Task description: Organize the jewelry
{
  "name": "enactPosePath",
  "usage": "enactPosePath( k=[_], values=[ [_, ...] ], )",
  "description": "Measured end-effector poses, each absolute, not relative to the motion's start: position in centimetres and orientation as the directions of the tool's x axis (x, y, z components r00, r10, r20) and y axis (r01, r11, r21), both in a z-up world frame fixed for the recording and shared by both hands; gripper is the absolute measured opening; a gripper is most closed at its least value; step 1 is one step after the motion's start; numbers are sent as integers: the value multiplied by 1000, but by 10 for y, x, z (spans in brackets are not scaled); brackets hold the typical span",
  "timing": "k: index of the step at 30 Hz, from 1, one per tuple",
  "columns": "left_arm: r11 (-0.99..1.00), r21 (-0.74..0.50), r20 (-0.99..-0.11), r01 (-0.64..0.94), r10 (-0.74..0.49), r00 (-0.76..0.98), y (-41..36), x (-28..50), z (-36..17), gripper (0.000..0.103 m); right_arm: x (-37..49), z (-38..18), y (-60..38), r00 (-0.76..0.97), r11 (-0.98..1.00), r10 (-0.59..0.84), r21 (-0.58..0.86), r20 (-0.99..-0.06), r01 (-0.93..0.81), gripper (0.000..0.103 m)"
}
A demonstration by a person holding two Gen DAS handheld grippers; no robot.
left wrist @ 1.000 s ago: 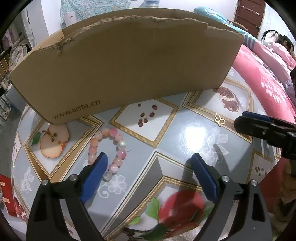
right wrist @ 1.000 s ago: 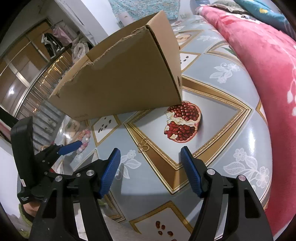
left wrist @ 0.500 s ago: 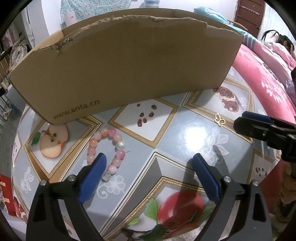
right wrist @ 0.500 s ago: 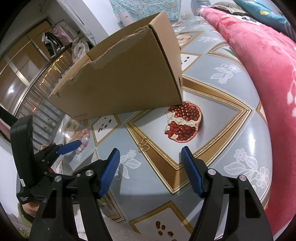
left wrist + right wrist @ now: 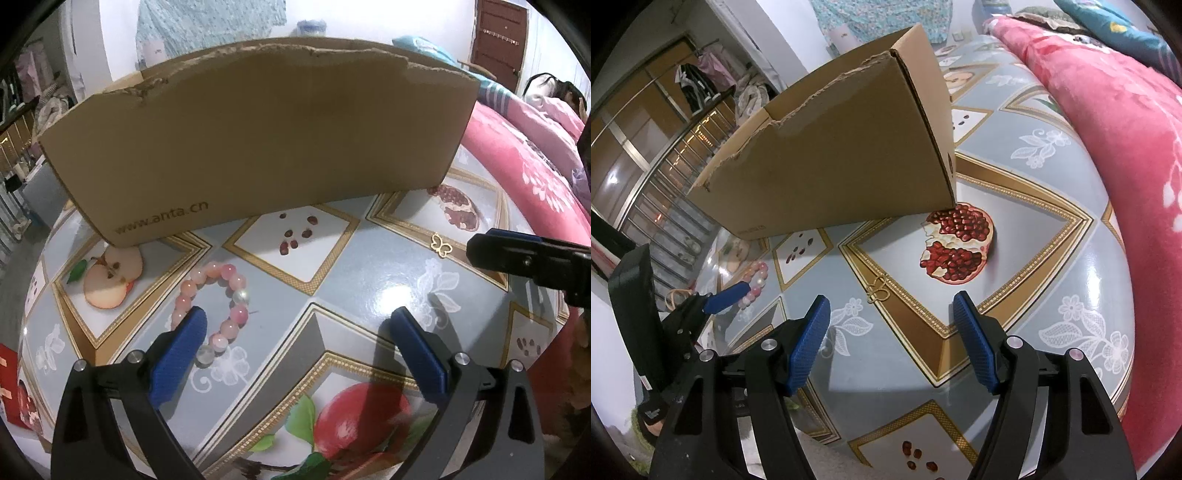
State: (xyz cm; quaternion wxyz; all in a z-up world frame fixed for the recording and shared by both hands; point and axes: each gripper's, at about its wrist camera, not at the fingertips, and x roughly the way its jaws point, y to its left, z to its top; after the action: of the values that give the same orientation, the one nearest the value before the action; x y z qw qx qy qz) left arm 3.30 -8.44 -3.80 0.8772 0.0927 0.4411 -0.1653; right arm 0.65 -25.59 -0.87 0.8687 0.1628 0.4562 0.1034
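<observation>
The glossy table cover (image 5: 332, 280) is grey-blue, patterned with gold-bordered white diamonds, white lace flowers and printed apples, pomegranate halves and red seeds. A round-bead bracelet (image 5: 221, 295) mixes pink, peach and milky white beads, and the small butterfly-shaped charm (image 5: 440, 244) is gold. The plain brown cardboard box (image 5: 258, 140) carries darker brown lettering, the bedspread (image 5: 1126, 110) is deep pink with pale flowers, and both black grippers have blue textured pads (image 5: 809, 341).

Right gripper (image 5: 891, 314): jaws apart, empty. Gold clasp (image 5: 879, 290), possibly an earring, just ahead. Box (image 5: 834, 162) beyond. Left gripper (image 5: 727, 295) far left, over bead bracelet (image 5: 755, 278).
</observation>
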Motion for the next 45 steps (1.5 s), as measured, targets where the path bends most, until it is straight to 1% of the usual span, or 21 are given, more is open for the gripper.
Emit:
enactPosePath(
  k=[10,15,21,26,29,34,38,41,43,45],
  values=[
    [920,15,-799,391,-224,558,-80,26,-41,97,7,-8,-254,552,932,319,361,-770,-35,66],
    [910,17,-817,414,-226,531,-83,34,-39,97,12,-8,-251,533,930,321,368,-783,-20,73],
    [906,18,-837,423,-218,502,-87,39,-36,97,13,-8,-243,513,943,311,329,-800,-57,80],
    [908,17,-849,418,-207,486,-93,43,-34,97,12,-8,-243,521,935,318,354,-792,-33,82],
    [909,17,-860,416,-199,469,-95,47,-33,98,13,-7,-241,524,939,306,343,-795,-29,83],
    [909,21,-831,415,-215,513,-97,43,-34,98,10,-8,-239,541,945,295,325,-787,-43,83],
    [916,28,-811,400,-213,545,-96,35,-37,99,6,-8,-245,564,935,311,354,-765,-35,83],
    [911,28,-804,412,-224,550,-96,35,-38,99,6,-8,-248,564,931,320,362,-761,-40,80],
    [910,26,-805,415,-227,549,-93,32,-39,99,6,-7,-245,560,944,299,326,-773,-53,73],
    [906,26,-801,423,-234,551,-92,30,-40,99,7,-7,-241,556,955,277,289,-783,-69,60]
  ],
)
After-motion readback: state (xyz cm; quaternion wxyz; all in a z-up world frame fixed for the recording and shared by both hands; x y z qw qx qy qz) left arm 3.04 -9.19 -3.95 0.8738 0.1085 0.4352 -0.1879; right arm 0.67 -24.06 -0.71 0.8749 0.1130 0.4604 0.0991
